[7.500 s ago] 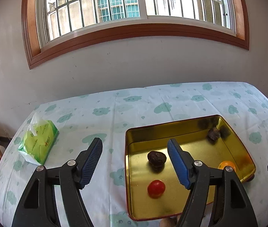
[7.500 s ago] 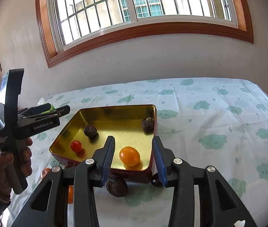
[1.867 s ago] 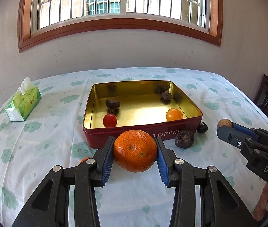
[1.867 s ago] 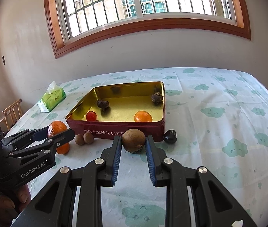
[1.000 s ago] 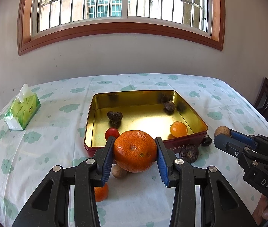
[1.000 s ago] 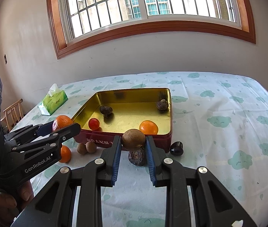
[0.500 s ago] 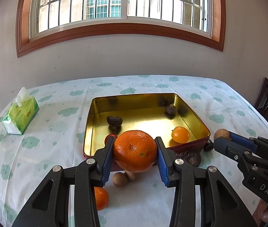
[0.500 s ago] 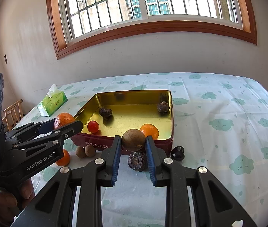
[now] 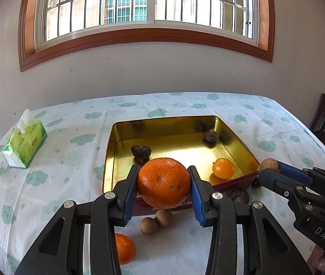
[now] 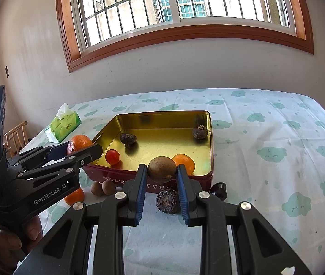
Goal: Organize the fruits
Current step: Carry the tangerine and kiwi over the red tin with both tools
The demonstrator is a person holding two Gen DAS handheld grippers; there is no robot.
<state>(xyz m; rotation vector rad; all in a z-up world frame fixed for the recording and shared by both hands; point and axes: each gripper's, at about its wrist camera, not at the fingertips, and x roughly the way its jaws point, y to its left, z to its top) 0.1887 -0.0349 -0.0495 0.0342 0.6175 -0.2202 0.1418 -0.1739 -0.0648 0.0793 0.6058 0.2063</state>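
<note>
Large orange: a round, dimpled large orange [image 9: 164,182] is clamped between the blue pads of the left tongs [image 9: 164,191], held above the near wall of the tin.
Brown fruit: a smooth round brown fruit [image 10: 162,169] is pinched in the right tongs [image 10: 162,180], whose jaws stand narrow around it, also over the near wall.
Tin: a square tin with a gold inside and red outer walls [image 9: 235,137] sits on the surface, at 12 o'clock from both tongs.
Inside the tin: a small red tomato [image 10: 112,156] at 9 o'clock, a small orange tangerine [image 9: 223,168] at 5 o'clock, a dark wrinkled fruit [image 9: 141,152] towards 10 o'clock and a second dark wrinkled fruit [image 9: 210,135] at 2 o'clock in the far corner.
Outside the tin: two small tan round fruits [image 9: 156,221] touch each other just beside the near wall; a dark ridged fruit [image 10: 167,201] and a shiny black fruit [image 10: 218,190] lie near the wall's 5 o'clock corner; another small orange [image 9: 124,248] lies at 7 o'clock.
Surface: a white cloth with green cloud prints [image 10: 277,137] covers it.
Tissue pack: a green tissue pack [image 9: 26,142] stands well apart at 9 o'clock.
Hand: a hand [image 10: 4,240] grips the left tongs' handle.
</note>
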